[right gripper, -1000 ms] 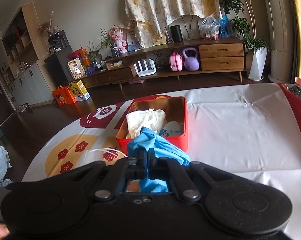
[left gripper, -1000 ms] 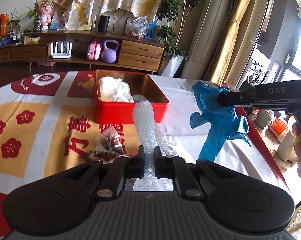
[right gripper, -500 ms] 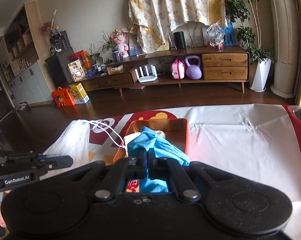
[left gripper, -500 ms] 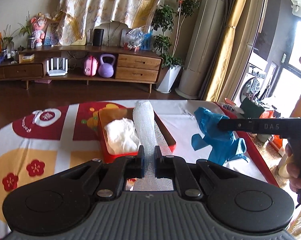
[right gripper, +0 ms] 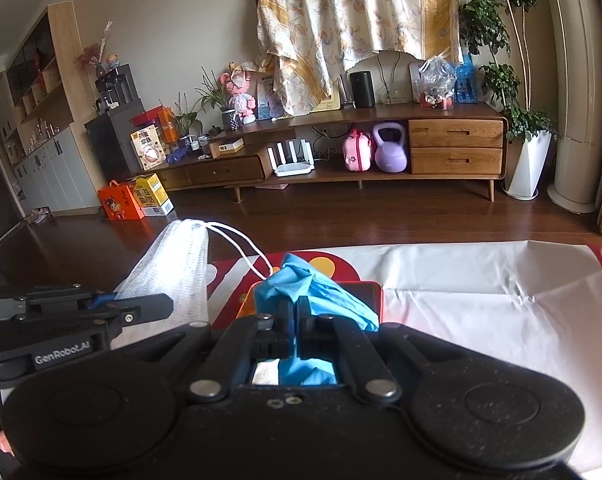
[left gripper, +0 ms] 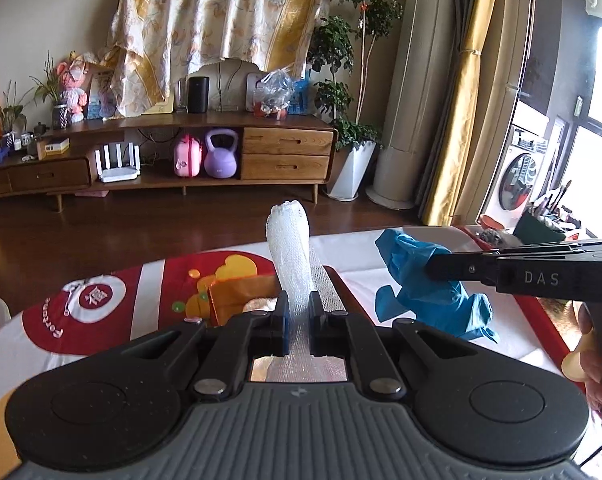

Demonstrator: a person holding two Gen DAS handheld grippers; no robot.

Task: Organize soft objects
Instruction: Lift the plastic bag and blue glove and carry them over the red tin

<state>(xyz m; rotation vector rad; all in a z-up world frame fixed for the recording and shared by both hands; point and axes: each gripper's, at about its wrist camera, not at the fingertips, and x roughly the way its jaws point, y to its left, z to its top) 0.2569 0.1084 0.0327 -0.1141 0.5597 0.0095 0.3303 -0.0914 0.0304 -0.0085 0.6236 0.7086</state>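
Note:
My left gripper (left gripper: pixel 297 316) is shut on a white mesh pouch (left gripper: pixel 291 252) that sticks up above the red box (left gripper: pixel 237 296). It also shows in the right wrist view (right gripper: pixel 173 276), with its white drawstring. My right gripper (right gripper: pixel 295 320) is shut on a crumpled blue glove (right gripper: pixel 313 288), held above the red box (right gripper: pixel 371 296). In the left wrist view the glove (left gripper: pixel 425 284) hangs from the right gripper (left gripper: pixel 441 266) just right of the box. Something white lies in the box, mostly hidden.
The table carries a red, white and yellow patterned cloth (left gripper: pixel 101 300) and a white cloth (right gripper: pixel 481 280). Beyond the table are a dark wood floor and a long wooden sideboard (left gripper: pixel 181 152). A washing machine (left gripper: pixel 517 176) stands at the right.
Both grippers have risen and tilted up with their loads, so the box has slid low in both views. The pouch and glove now hang higher over the box, close together.

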